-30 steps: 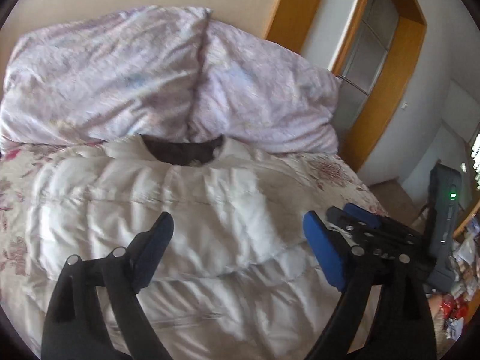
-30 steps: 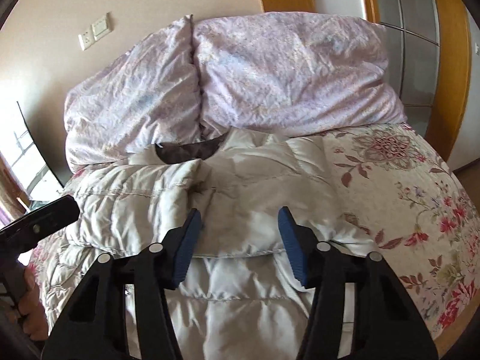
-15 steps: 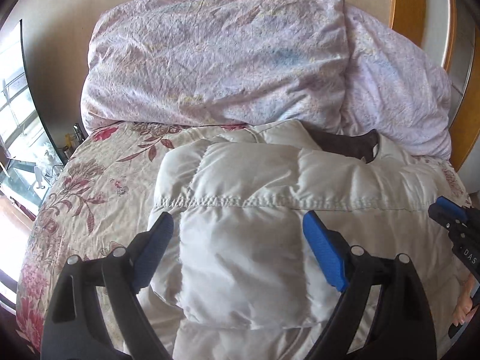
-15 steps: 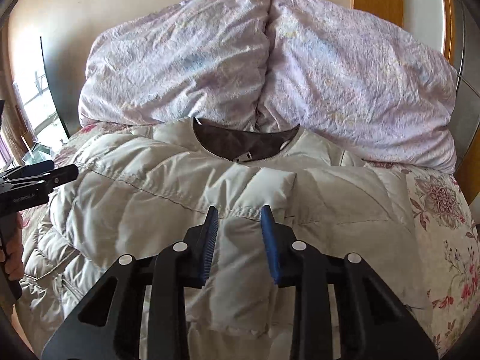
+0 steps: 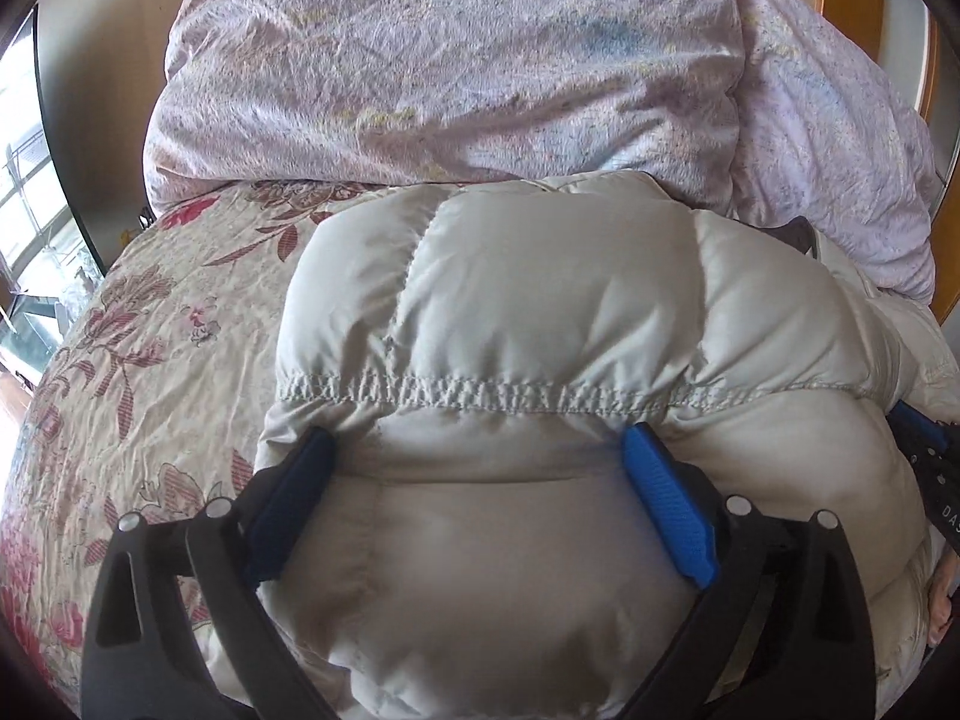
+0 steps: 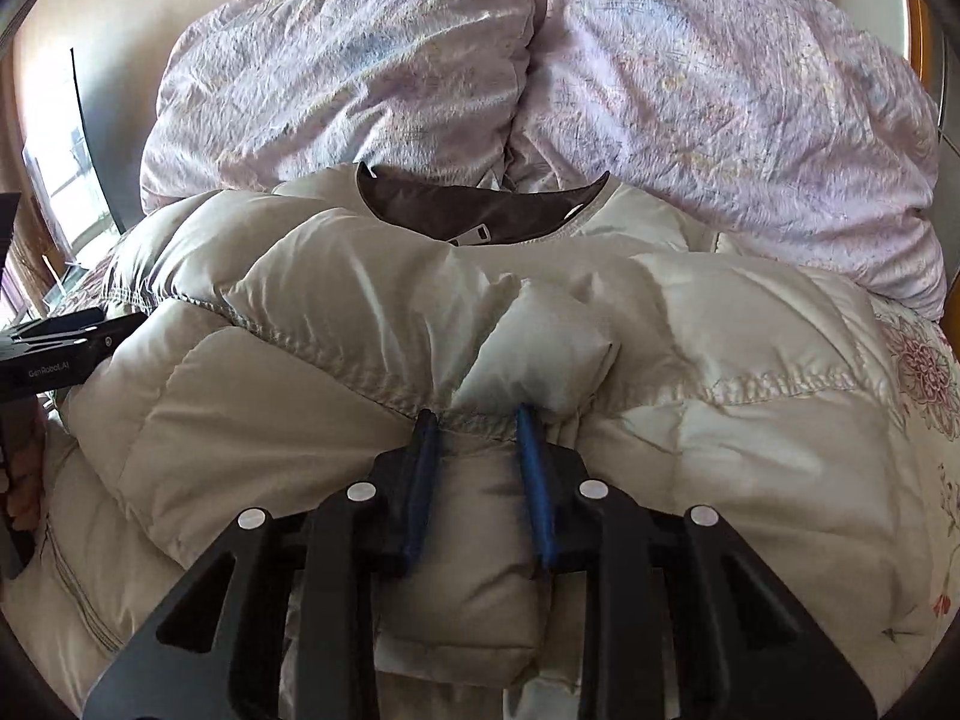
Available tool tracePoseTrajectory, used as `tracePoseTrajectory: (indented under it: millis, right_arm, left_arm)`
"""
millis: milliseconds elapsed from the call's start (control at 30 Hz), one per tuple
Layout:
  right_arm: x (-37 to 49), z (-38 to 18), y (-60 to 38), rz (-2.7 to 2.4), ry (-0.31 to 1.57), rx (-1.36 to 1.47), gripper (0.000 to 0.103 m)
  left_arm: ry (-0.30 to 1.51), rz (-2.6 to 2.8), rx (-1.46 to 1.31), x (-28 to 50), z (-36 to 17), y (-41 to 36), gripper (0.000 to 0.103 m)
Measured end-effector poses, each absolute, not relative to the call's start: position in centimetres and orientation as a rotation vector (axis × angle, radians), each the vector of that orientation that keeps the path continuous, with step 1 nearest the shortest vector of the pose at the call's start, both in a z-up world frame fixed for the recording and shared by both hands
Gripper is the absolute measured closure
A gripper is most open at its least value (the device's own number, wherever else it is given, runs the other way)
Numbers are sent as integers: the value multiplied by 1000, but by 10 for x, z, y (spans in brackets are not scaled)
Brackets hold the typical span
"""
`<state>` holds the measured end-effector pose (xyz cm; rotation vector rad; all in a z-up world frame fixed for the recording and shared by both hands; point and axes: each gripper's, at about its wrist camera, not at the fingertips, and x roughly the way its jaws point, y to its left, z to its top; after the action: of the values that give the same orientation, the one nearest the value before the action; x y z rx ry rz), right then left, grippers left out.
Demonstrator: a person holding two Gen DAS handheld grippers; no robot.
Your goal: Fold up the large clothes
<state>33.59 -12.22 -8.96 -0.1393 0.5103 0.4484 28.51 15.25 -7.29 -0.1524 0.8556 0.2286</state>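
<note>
Left gripper (image 5: 474, 468), black frame with blue ribbed pads: jaws stand wide and have just been opening further. A puffed panel of the cream quilted down jacket (image 5: 540, 312) bulges between them; the pads flank the fabric at the stitched seam, and whether they press on it cannot be told.

Right gripper (image 6: 477, 420), same make: jaws narrow, after a closing motion that has since levelled off. They pinch a fold of the jacket (image 6: 336, 420) at a gathered seam, with a small pillow of padding bunched up just beyond the tips.

The jacket lies spread on the floral bedspread (image 5: 138, 348), cream with red and maroon flowers, its dark brown collar lining (image 6: 480, 207) toward the head of the bed. A zip pull shows at the collar.

Writing: in the right wrist view the left gripper's body at the left edge reads "GenRobot.AI" (image 6: 49, 371). In the left wrist view the right gripper's body at the right edge carries letters beginning "DAS" (image 5: 948, 513); the rest is cut off.

Beyond the jacket, two crumpled pale lilac pillows (image 6: 528, 78) lean side by side against a beige wall (image 5: 108, 30).
</note>
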Motion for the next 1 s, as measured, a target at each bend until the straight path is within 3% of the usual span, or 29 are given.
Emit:
tracePoseTrajectory:
  millis: [467,533,600,767,1000]
  right_arm:
    - [345,-87,-131,515,550,-81,72]
    - [337,-78,-137,519,591,-88,64]
    - [323,-67,-155,516,613,-53,27]
    - [276,-54,-233,533,613,73,17]
    - [230,-98,-364,514,752,336,17]
  left_arm:
    - [902,218,-165,284,-74,154,2]
    - [895,179,-194,265,-60,156,2]
    - [879,129,-219,241,-46,161,2]
    - [870,37,-296,173,-29,188,2]
    - [931,5,-370,78,-43,225,3]
